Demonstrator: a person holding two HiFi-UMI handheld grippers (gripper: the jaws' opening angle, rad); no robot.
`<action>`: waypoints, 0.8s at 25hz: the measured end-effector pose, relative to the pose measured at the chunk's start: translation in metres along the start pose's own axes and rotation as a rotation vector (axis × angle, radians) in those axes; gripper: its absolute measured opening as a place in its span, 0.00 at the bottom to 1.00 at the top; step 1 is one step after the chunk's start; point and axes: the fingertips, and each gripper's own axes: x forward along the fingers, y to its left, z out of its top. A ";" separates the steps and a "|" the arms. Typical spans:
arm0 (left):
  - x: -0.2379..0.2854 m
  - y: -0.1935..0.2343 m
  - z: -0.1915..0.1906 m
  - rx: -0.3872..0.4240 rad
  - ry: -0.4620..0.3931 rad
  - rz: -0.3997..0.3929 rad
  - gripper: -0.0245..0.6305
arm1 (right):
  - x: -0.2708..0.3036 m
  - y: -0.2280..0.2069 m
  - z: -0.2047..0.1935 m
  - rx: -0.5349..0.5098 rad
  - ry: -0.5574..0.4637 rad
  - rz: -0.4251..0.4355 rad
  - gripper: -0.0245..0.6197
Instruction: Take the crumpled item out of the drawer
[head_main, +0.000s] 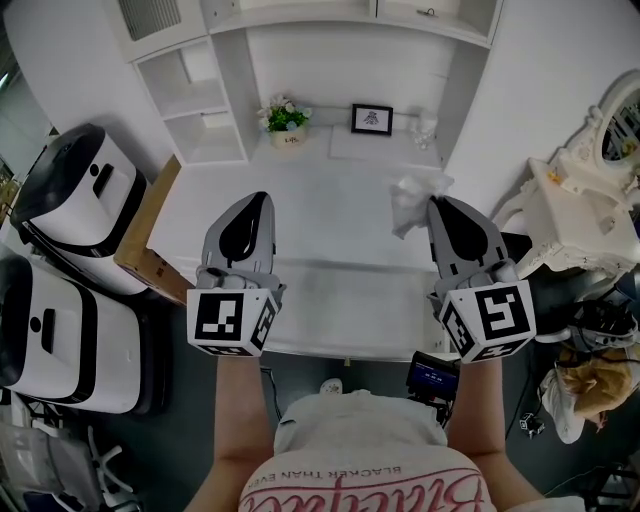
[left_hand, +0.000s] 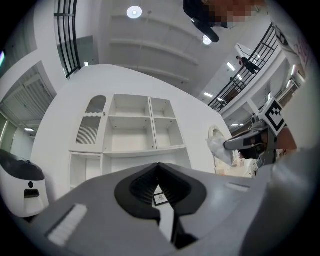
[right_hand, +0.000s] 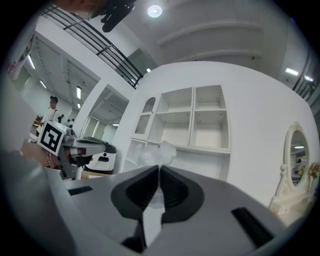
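Observation:
The crumpled white item (head_main: 413, 198) hangs from the tips of my right gripper (head_main: 436, 206), raised over the right side of the white desk (head_main: 320, 215). In the right gripper view the jaws are shut on the crumpled item (right_hand: 158, 152), which bulges out past their tips. My left gripper (head_main: 257, 203) hovers over the left part of the desk, shut, with nothing between its jaws. From the left gripper view, the crumpled item (left_hand: 220, 148) shows at the right. A shallow drawer (head_main: 345, 305) at the desk's front edge looks pulled out below both grippers.
A flower pot (head_main: 285, 123) and a small picture frame (head_main: 371, 119) stand at the back of the desk under white shelves. Two white machines (head_main: 70, 190) and a cardboard box (head_main: 150, 235) are at the left. A white dressing table (head_main: 570, 215) with a mirror is at the right.

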 end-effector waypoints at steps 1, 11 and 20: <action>-0.001 0.000 0.002 -0.001 -0.006 0.002 0.05 | -0.003 -0.004 0.003 -0.003 -0.007 -0.011 0.07; -0.003 -0.001 0.011 -0.007 -0.030 0.012 0.05 | -0.024 -0.023 0.015 0.003 -0.046 -0.059 0.07; -0.002 -0.006 0.016 0.015 -0.034 -0.004 0.05 | -0.026 -0.022 0.017 -0.010 -0.047 -0.071 0.07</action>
